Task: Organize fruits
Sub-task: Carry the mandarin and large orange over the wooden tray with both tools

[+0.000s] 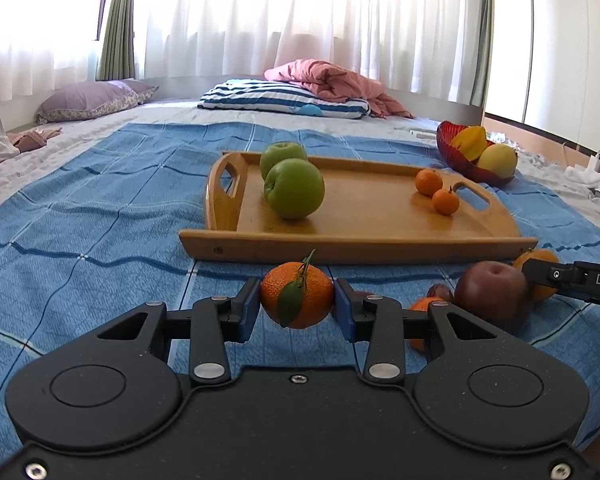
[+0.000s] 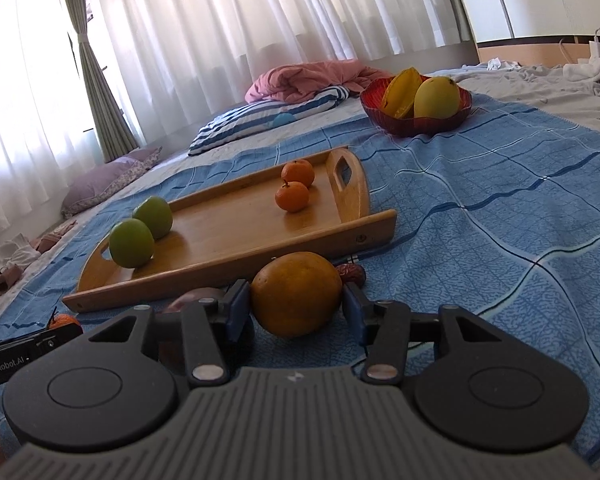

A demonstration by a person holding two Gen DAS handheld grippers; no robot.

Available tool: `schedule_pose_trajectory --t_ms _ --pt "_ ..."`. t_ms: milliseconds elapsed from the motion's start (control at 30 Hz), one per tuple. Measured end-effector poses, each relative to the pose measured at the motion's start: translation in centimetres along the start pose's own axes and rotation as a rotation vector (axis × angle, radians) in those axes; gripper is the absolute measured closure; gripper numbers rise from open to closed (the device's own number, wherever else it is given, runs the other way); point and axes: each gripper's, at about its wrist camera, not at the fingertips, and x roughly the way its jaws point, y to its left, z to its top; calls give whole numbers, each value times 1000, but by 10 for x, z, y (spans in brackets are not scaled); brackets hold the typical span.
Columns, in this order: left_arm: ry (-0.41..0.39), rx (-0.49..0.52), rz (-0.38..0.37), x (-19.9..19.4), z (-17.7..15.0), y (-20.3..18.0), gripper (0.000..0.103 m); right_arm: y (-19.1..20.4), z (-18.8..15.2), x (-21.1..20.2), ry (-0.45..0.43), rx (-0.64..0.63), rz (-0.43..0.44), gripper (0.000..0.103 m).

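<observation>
On the soft bed quilt [image 1: 100, 216], left tongs [image 1: 296, 300] pinch a leafy mandarin [image 1: 296, 296] and right tongs [image 2: 298, 306] grip an orange [image 2: 296, 294]; either round fruit might slip and roll before reaching the tray [image 1: 352, 240].

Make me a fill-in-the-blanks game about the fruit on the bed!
1. The wooden tray holds two small oranges and two ____ apples.
2. The left gripper is closed on an orange with a green ____.
3. The red bowl sits on the ____ blanket.

Missing words: green; leaf; blue
</observation>
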Motion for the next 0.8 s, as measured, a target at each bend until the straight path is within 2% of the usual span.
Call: schedule_pose_trajectory --t_ms 400,667,800 --pt "-34 9 -8 6 24 -2 65 4 18 -10 -75 -24 -8 50" --pt "-48 16 -18 24 48 -2 65 11 37 7 -97 -84 -9 50" --pt "-22 -4 -28 42 56 -2 65 14 46 22 -93 -105 -8 50"
